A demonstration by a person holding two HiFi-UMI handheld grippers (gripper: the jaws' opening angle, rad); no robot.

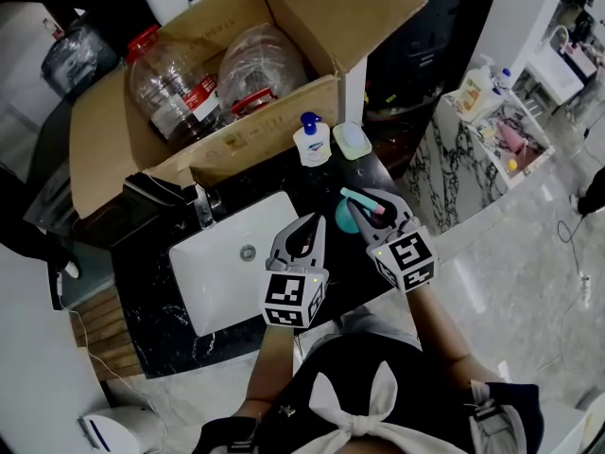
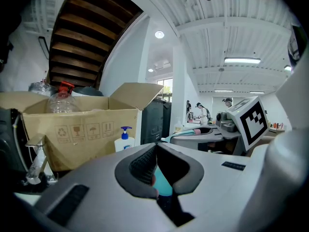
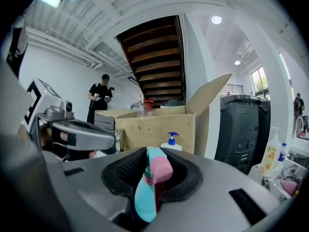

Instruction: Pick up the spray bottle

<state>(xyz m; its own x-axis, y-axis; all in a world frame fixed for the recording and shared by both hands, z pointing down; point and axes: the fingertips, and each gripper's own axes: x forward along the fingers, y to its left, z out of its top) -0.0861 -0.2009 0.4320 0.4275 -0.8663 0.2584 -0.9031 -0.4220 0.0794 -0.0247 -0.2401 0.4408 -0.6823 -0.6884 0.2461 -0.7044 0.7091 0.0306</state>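
Observation:
The spray bottle (image 1: 352, 211) is teal with a pink trigger. It hangs over the black counter just right of the sink, with my right gripper (image 1: 367, 204) shut on its head. In the right gripper view the bottle's head (image 3: 155, 173) sits pinched between the dark pads, nozzle up. My left gripper (image 1: 306, 225) hovers over the basin's right edge, close beside the bottle; its tips meet in the left gripper view (image 2: 155, 148). A teal patch (image 2: 164, 185) shows through the gap lower down; I cannot tell what it is.
A white sink basin (image 1: 227, 277) with a faucet (image 1: 201, 206) is set in the black counter. Behind it stand a blue-capped pump bottle (image 1: 311, 142), a soap dish (image 1: 352, 140) and an open cardboard box (image 1: 284, 102) of plastic jugs. A person (image 3: 100, 98) stands far off.

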